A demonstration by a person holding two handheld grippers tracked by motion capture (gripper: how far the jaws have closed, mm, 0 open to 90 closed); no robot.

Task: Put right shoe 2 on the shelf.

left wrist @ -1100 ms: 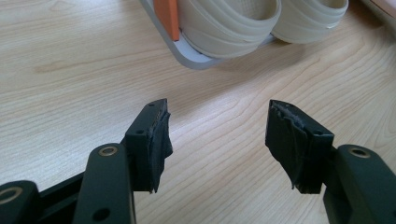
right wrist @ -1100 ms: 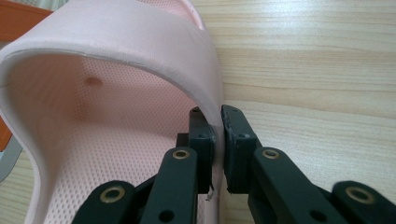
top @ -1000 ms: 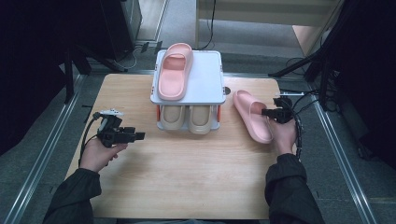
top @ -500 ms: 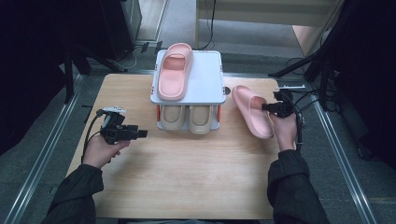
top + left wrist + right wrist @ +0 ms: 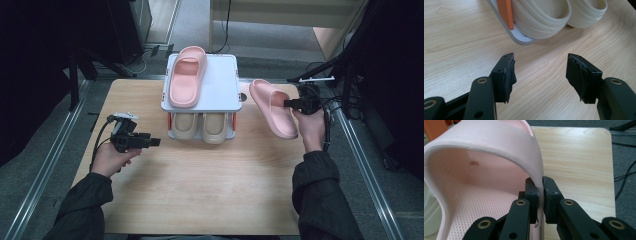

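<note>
One pink slipper (image 5: 274, 107) now lifted off table (image 5: 200, 185) w/ right gripper (image 5: 291, 103) fingers clamped on its strap, rack (image 5: 222, 82) spot next; left gripper (image 5: 152, 142) fingers apart, empty.

We see a rack (image 5: 220, 95) at the table's (image 5: 200, 200) far middle, one slipper (image 5: 186, 76) on top, two slippers (image 5: 201, 127) underneath, another slipper (image 5: 274, 107) to its right.

Table evenly lit, surroundings dark; soft shadows, high view slightly blurry.
</note>
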